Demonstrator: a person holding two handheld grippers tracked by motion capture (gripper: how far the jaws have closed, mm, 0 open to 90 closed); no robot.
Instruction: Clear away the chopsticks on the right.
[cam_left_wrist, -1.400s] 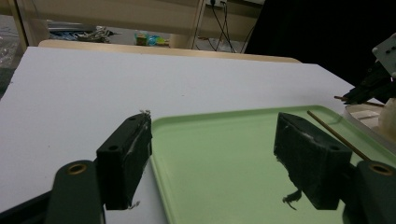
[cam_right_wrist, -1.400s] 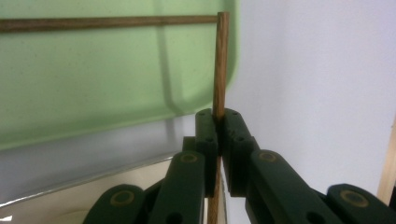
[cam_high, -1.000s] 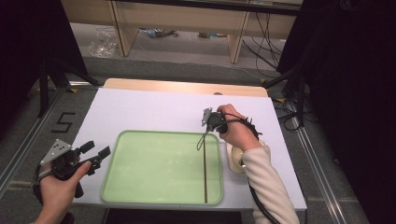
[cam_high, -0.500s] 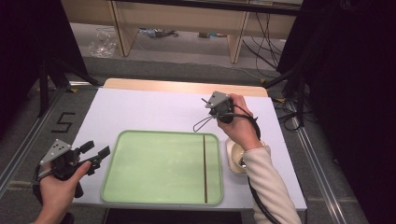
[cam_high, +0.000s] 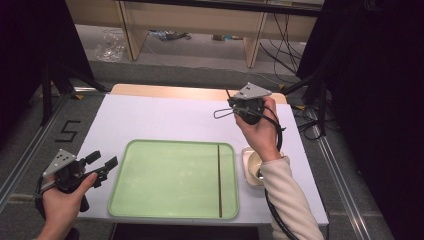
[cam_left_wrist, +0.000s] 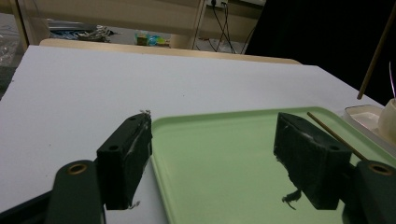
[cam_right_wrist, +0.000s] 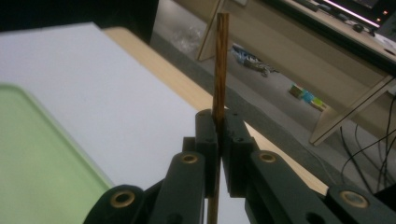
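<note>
Right gripper raised above table, clamping upright chopstick.

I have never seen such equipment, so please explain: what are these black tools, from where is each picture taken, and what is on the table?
A person sits at a white table and holds a two-jaw gripper in each hand. The high view looks down from above; the other two views come from cameras riding on each gripper. On the table lies a green tray with one wooden chopstick in it, and a small white dish stands beside it. The left gripper is open at the tray's left edge. The right gripper, raised above the table, is shut on a second chopstick.
</note>
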